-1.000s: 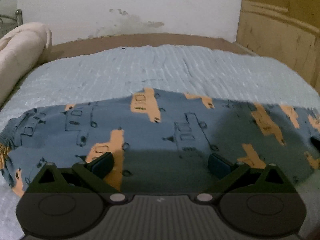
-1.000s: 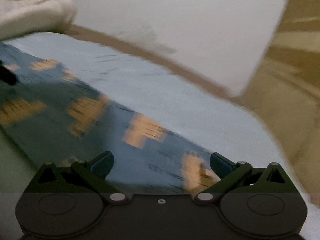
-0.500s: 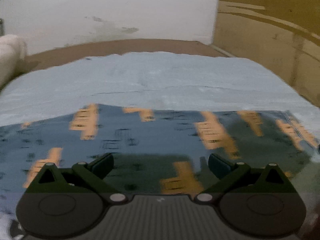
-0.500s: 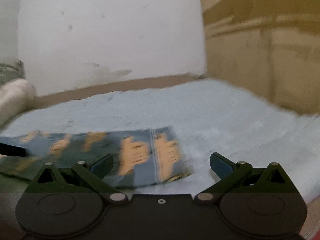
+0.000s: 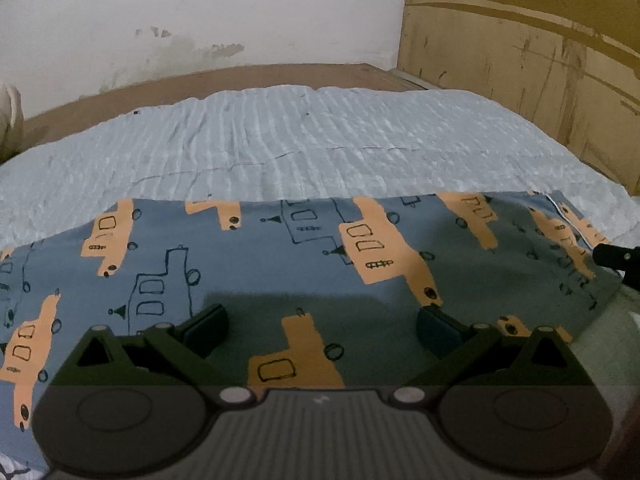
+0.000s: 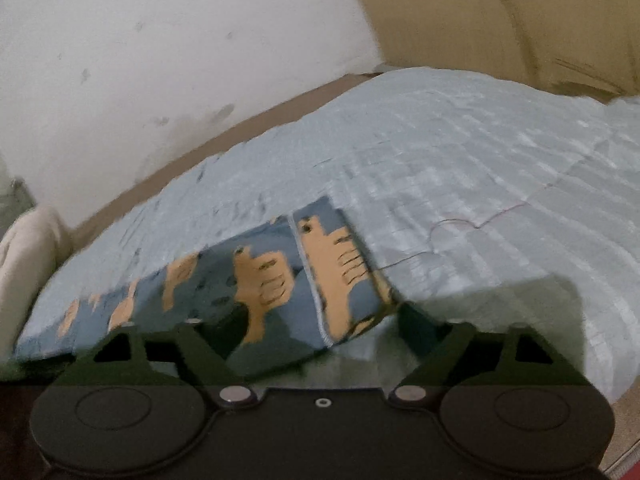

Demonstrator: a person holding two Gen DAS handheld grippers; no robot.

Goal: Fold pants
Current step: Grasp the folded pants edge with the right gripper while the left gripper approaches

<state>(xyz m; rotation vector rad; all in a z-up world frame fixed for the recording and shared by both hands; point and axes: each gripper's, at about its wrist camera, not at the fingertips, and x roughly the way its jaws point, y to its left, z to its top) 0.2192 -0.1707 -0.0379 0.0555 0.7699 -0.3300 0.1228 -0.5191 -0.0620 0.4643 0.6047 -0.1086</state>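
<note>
The pants (image 5: 304,264) lie flat along the bed's (image 5: 320,144) near edge, long axis running left to right across both views. The left gripper (image 5: 323,322) hovers over the middle of the leg, fingers spread wide and empty. The right gripper (image 6: 320,326) sits at the cuff (image 6: 340,272), which lies between its spread fingers, not yet pinched. The right hand looks nearer the end to be lifted and carried leftward.
</note>
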